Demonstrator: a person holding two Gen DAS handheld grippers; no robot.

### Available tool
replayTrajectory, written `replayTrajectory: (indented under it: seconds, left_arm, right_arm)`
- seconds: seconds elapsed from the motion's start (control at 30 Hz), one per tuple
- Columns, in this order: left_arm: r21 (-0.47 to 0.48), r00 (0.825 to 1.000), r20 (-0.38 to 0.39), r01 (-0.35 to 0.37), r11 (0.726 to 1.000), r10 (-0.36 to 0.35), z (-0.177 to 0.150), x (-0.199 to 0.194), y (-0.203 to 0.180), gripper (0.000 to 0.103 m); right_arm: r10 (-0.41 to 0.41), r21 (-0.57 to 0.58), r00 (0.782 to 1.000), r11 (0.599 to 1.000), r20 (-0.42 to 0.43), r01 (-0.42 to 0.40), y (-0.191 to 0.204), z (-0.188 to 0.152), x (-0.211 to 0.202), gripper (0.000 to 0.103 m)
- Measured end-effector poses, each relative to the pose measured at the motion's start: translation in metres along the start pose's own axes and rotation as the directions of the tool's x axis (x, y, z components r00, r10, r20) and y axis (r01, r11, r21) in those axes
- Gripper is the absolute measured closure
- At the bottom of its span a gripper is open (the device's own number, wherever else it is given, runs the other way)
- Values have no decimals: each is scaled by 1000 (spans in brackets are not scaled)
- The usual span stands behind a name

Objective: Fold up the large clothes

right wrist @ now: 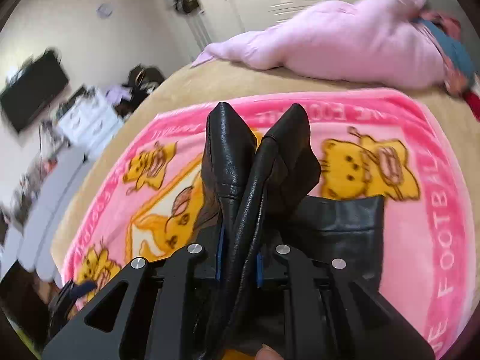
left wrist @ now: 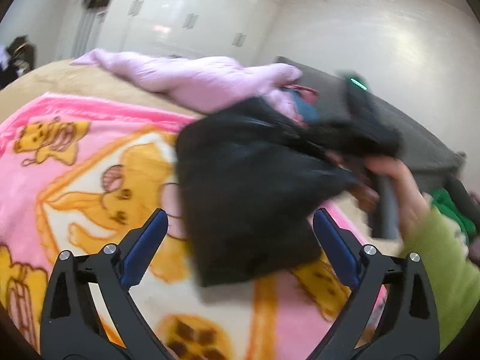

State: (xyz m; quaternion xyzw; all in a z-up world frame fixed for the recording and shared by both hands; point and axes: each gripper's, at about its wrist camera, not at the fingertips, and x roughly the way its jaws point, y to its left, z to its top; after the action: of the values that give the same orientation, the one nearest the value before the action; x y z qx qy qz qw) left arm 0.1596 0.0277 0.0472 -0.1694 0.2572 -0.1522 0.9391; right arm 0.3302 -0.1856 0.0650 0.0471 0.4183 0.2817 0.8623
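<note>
glossy black leather garment (right wrist: 237, 162) pinched in right gripper (right wrist: 238, 265); left gripper (left wrist: 240, 240) gapes empty over fleecy blanket (left wrist: 90, 156).

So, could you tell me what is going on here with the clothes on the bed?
A person is folding a black leather garment on a pink cartoon blanket spread over the bed. The right tool is clamped shut on a bunched fold of the garment and holds it up. The left tool stands wide open with nothing pressed between its fingers, the garment lying just ahead of it. A pale pink quilt lies further back.
</note>
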Motion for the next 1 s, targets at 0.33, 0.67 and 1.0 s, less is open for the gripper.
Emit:
replayTrajectory:
  seconds: [0.33,0.67,1.0]
  left_arm:
    - [-55,967,-255,-14,998,-1,17,129,12,11]
    - [46,946,-324,-19,999,33,-17,160,-9,10]
    - [143,946,-318,-20,990,65,-16,158,-31,10]
  right_arm:
    - [22,150,998,988,54,-30,-121,-50,7,81]
    - [-191,398,976,907,100,137,-153,-97,-35,11]
    - [-269,256,961,926,-63,276,-98,-62,36,52]
